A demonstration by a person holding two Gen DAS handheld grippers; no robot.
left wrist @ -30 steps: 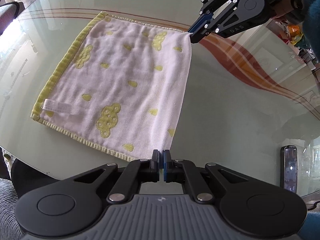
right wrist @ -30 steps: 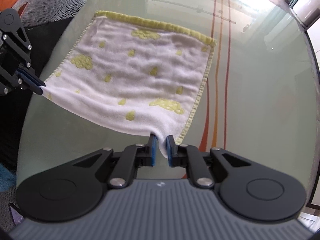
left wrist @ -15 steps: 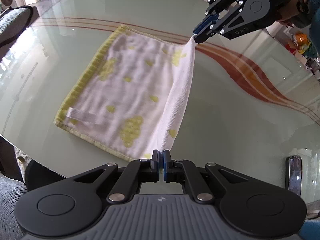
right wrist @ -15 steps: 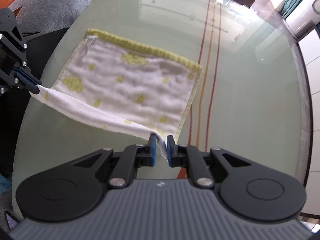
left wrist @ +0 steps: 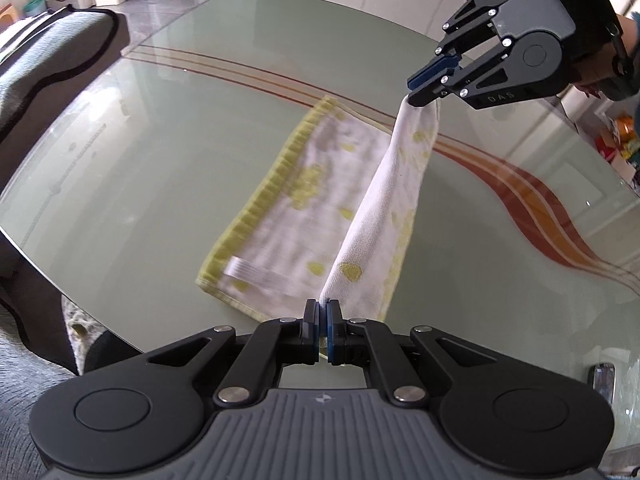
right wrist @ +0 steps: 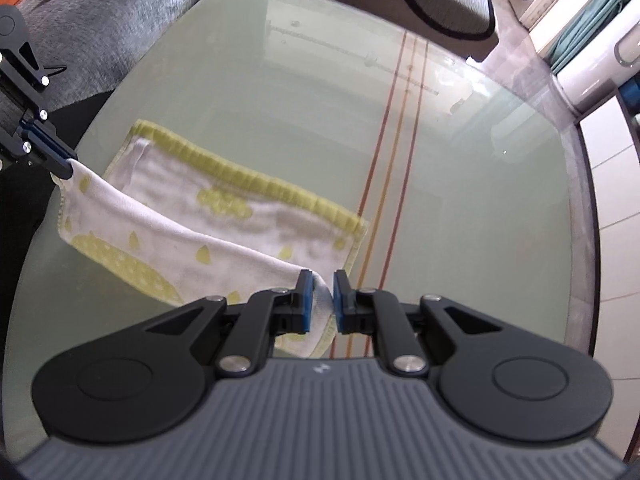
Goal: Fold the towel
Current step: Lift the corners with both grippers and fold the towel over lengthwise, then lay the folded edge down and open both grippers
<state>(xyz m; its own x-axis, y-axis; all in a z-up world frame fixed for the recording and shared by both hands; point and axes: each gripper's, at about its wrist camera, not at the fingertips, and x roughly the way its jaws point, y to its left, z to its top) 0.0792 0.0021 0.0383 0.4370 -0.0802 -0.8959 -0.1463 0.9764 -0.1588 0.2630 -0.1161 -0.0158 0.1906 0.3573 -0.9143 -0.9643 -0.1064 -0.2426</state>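
Note:
A white towel (left wrist: 316, 200) with yellow cloud prints and a yellow border lies partly on the glass table (left wrist: 160, 128). My left gripper (left wrist: 322, 312) is shut on one corner of it. My right gripper (right wrist: 319, 292) is shut on the neighbouring corner. The edge between the two corners hangs taut in the air above the table. In the left wrist view the right gripper (left wrist: 420, 94) shows at the upper right, pinching its corner. In the right wrist view the left gripper (right wrist: 60, 164) shows at the left edge. The far yellow-bordered edge (right wrist: 248, 176) still rests flat on the glass.
The table is round, green glass with red and orange stripes (left wrist: 532, 200). A phone (left wrist: 602, 380) lies near the table's edge at the lower right of the left wrist view. A grey cushioned seat (right wrist: 120, 12) stands beyond the table rim. A person's hand (left wrist: 628, 36) holds the right gripper.
Both grippers have lifted their corners off the glass and carried them over the towel toward its far bordered edge. The towel, flat a second ago, now rises in a fold.

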